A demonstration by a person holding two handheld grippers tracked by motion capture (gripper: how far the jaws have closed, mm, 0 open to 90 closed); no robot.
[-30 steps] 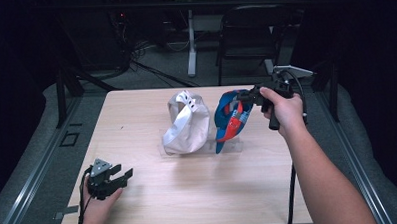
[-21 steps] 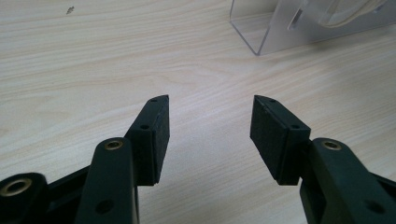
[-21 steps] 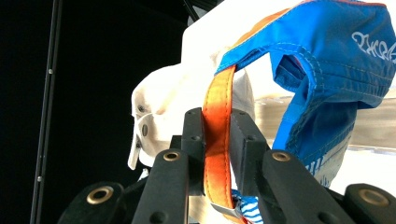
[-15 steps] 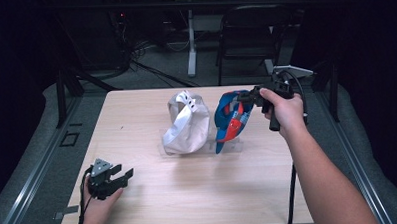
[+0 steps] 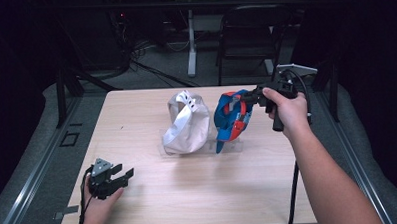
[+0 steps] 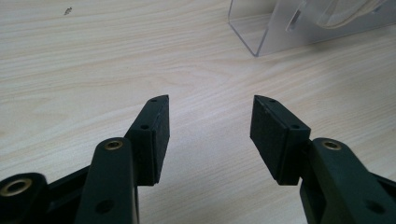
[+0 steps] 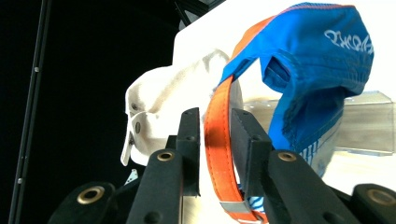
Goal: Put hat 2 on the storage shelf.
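High view. Blue cap (image 5: 233, 122) with orange strap, standing on edge in a clear acrylic stand (image 5: 200, 148), mid tabletop (image 5: 150, 208), right of centre. White cap (image 5: 188, 123) just left of it in the same stand, close beside. Right gripper (image 5: 256, 96) at the far right, held in the right hand (image 5: 286, 110), tips at the blue cap's upper rear edge. Left gripper (image 5: 123, 175) resting at the near left corner, left hand (image 5: 100, 205) behind it, well apart from both caps; fingers apart, nothing between.

Left gripper view. Fingers (image 6: 156, 135) spread wide over bare wood grain. Corner of the acrylic stand (image 6: 261, 32) at far right.

Right gripper view. Orange strap (image 7: 219, 154) running upright between the fingers (image 7: 245, 140), a narrow gap visible on each side; jaws just opened a little, grip loosened, strap still between them. Blue cap (image 7: 317, 70) hanging beyond to the right, white cap (image 7: 163, 107) to the left.
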